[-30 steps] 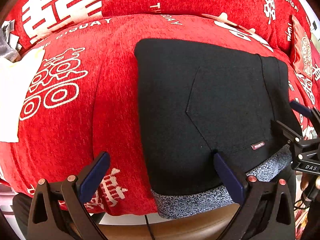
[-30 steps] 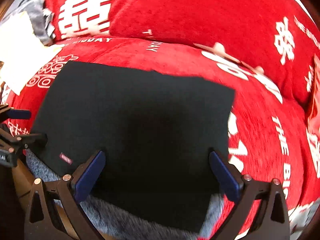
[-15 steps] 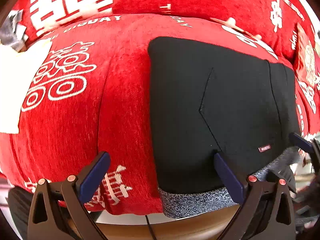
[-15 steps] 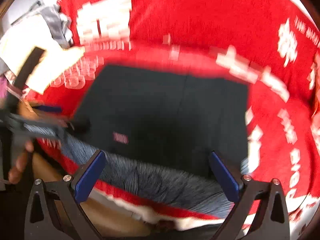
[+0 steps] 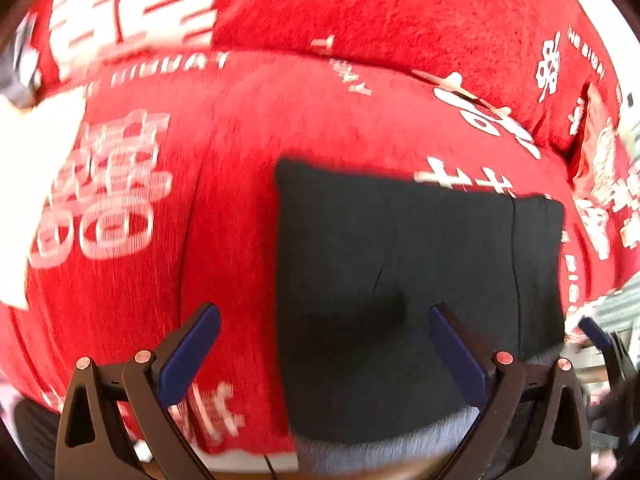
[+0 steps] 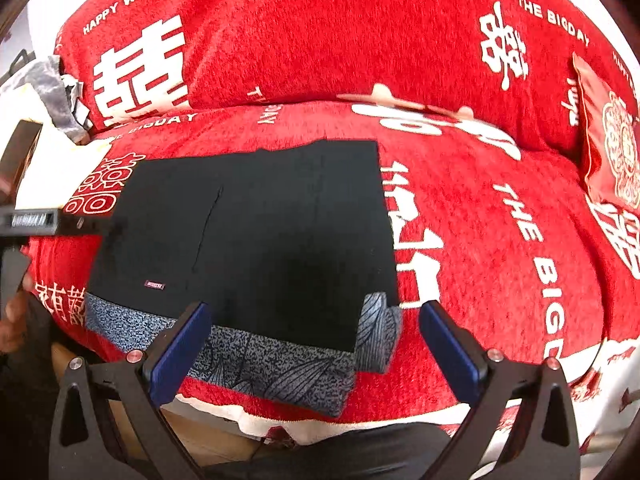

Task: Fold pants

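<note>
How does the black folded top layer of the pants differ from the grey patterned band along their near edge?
The black top layer is plain, while the grey patterned band is speckled with leaf-like lines. The black layer covers most of the folded stack; the grey band shows only as a strip at the near edge. The black layer carries a small label; the band shows none. Both lie flat on the red cover.

Red wedding-print sofa (image 6: 460,208)
White lettering covers its seat and backrest; a matching cushion (image 6: 608,152) leans at the right edge.

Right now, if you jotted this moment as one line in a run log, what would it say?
pants: folded black rectangle, flat on red sofa cover | left gripper: open, empty | right gripper: open, empty | grey patterned waistband: at front edge
</note>
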`<state>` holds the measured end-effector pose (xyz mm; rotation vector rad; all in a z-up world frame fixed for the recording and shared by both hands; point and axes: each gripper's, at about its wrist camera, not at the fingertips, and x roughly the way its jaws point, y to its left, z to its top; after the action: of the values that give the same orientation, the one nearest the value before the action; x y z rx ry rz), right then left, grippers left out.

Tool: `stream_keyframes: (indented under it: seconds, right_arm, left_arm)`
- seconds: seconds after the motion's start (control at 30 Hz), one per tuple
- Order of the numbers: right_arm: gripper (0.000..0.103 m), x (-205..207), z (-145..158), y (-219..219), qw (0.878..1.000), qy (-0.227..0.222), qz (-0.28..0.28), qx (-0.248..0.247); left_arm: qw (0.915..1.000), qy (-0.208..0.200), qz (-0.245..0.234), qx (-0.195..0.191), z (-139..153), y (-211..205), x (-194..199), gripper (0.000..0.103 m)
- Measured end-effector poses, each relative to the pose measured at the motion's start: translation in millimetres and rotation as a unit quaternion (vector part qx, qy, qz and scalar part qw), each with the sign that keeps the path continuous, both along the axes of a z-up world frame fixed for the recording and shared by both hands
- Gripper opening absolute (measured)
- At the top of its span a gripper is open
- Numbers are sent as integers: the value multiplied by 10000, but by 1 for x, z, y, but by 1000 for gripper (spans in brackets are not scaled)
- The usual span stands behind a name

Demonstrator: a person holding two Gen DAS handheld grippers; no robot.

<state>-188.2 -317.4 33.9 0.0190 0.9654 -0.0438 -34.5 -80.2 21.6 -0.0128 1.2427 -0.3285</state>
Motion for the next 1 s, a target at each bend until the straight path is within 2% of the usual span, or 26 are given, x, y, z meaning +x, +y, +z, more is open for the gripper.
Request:
stream_keyframes:
  seconds: [0.07, 0.1, 0.13, 0.27, 0.33, 0.43, 0.5, 0.57, 0.63, 0.77, 0.83, 1.0]
  right_arm:
    - [103, -1, -5, 7, 9999, 63, 108, 2]
    - [103, -2, -5, 7, 9998, 68, 158, -38]
    - [103, -2, -5, 8, 9997, 66, 211, -95]
    - [103, -2, -1, 6, 9997, 6, 217, -84]
    - [103, 2, 5, 3, 9998, -82, 172, -18]
    - [103, 16, 17, 4, 9993, -295, 213, -10]
    - [103, 32, 22, 9, 9984, -433, 359, -5]
    - [103, 57, 24, 16, 9971, -510, 566, 57]
    - [103, 87, 16, 19, 9971, -429, 622, 125]
    - [103, 122, -8, 16, 9986, 37, 423, 309]
    - [103, 117, -17, 17, 9985, 185, 401, 329]
    - [103, 59, -28, 38, 9960, 266, 784, -339]
  left_arm:
    - [9975, -134, 114, 681, -5, -16, 20, 103]
    - [9941, -66, 188, 1064, -13, -23, 32, 103]
    - [9929, 32, 227, 1170, -20, -27, 43, 103]
    - [9941, 150, 191, 1053, -24, -36, 66, 103]
    - [9949, 83, 115, 1003, -15, -38, 68, 103]
    - [9980, -173, 242, 557, 7, -24, 58, 103]
    - [9988, -148, 361, 303, 10, -15, 53, 103]
    - [9983, -2, 355, 452, 0, -15, 54, 103]
    - [9967, 132, 332, 735, -14, -15, 54, 103]
    - [9976, 251, 457, 456, -23, -8, 49, 103]
    - [9979, 219, 380, 480, -22, -7, 41, 103]
    - [9990, 186, -4, 400, -15, 0, 0, 103]
